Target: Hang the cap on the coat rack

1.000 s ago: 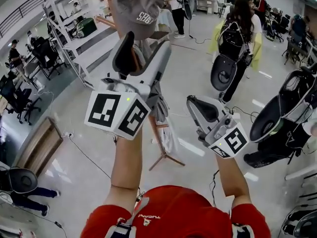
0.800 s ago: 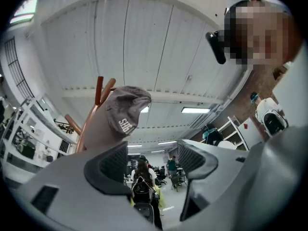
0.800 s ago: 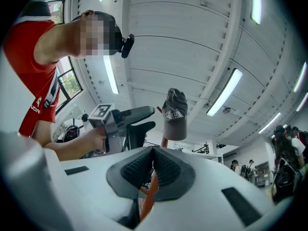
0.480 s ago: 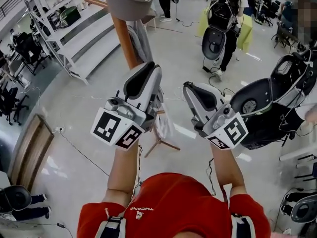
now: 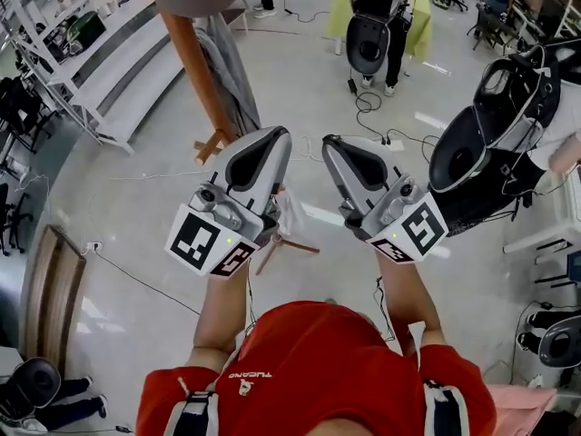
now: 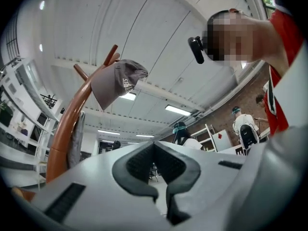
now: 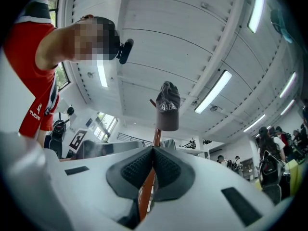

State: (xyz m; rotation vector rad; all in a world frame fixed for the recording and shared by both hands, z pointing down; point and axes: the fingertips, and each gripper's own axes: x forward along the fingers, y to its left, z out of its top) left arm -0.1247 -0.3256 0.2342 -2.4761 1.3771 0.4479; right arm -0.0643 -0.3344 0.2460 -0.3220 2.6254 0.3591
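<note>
Both grippers drawn back and down from coat rack [image 5: 194,66] since earlier frame; left gripper [image 6: 154,150] jaws gone from wide to clenched, nothing between them, and right gripper [image 7: 153,153] also clenched, empty. On rack's upper peg hangs grey cap [image 6: 118,81] — task looks done, nothing left.

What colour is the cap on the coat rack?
Grey with white lettering; the cap shows best in the left gripper view.
</note>
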